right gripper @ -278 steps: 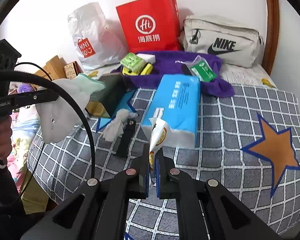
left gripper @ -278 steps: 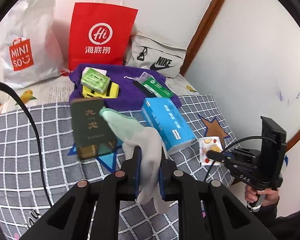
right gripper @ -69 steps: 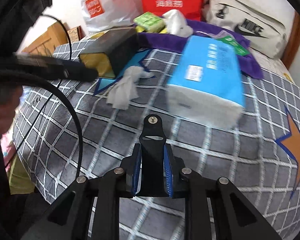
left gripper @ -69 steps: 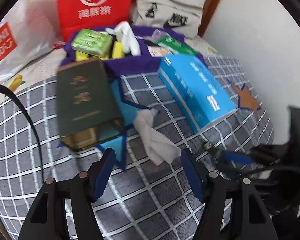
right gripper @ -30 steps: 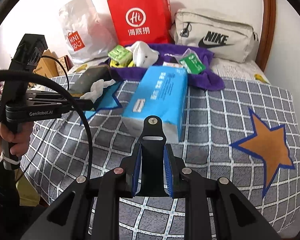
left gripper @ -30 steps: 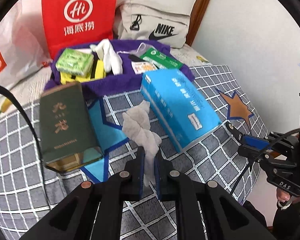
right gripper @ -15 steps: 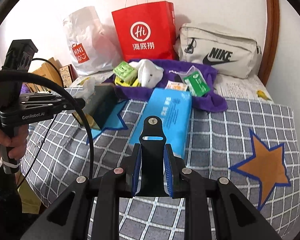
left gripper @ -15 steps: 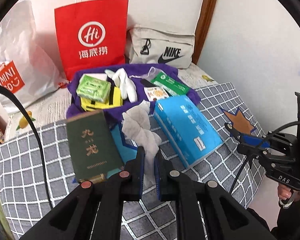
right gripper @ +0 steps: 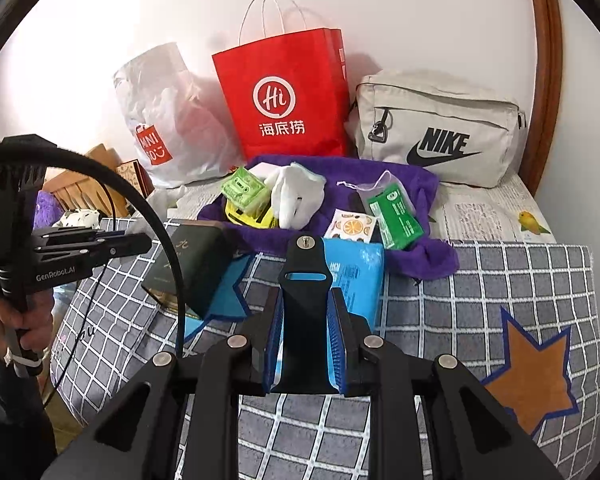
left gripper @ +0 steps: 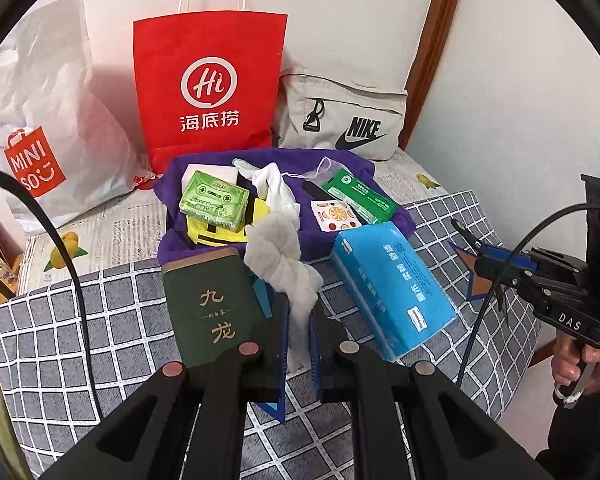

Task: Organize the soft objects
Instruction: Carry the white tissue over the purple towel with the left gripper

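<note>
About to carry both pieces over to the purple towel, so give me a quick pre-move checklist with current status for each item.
1. Left claw shut on the crumpled white cloth: ok.
2. Right claw shut on the black strap: ok.
3. Cloth lifted clear of the checked bedspread: cannot tell.
4. Bare spot on the purple towel: ok, near its back edge.
5. White glove already on the towel: ok.
6. Blue tissue pack lies between the claws and the towel: not ok, pass above it.

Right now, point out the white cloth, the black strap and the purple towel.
white cloth (left gripper: pixel 281 258), left wrist view, its bunched middle.
black strap (right gripper: pixel 303 308), right wrist view, mid-band.
purple towel (right gripper: pixel 414 184), right wrist view, bare right part.
</note>
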`<act>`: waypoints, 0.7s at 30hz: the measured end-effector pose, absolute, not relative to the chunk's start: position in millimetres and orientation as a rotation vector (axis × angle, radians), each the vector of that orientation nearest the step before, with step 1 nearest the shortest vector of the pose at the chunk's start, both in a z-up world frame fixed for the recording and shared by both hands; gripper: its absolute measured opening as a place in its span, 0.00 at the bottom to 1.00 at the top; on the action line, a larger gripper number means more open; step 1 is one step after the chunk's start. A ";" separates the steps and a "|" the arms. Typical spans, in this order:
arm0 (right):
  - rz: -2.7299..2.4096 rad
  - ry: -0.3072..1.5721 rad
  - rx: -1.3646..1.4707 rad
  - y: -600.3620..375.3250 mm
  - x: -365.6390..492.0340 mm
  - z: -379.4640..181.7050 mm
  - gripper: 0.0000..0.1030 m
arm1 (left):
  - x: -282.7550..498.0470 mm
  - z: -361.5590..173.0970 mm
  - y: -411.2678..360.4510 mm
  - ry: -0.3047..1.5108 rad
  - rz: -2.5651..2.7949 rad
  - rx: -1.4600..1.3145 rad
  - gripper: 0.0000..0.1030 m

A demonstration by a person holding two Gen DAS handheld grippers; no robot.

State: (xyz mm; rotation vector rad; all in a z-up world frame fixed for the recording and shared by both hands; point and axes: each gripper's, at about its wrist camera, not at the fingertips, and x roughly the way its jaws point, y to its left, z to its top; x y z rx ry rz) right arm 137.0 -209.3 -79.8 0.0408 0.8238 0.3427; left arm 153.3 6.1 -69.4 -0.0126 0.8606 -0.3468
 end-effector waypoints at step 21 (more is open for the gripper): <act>0.328 0.813 0.069 -221.1 189.7 -70.2 0.22 | 206.9 -52.1 3.3 0.859 -0.341 0.002 0.09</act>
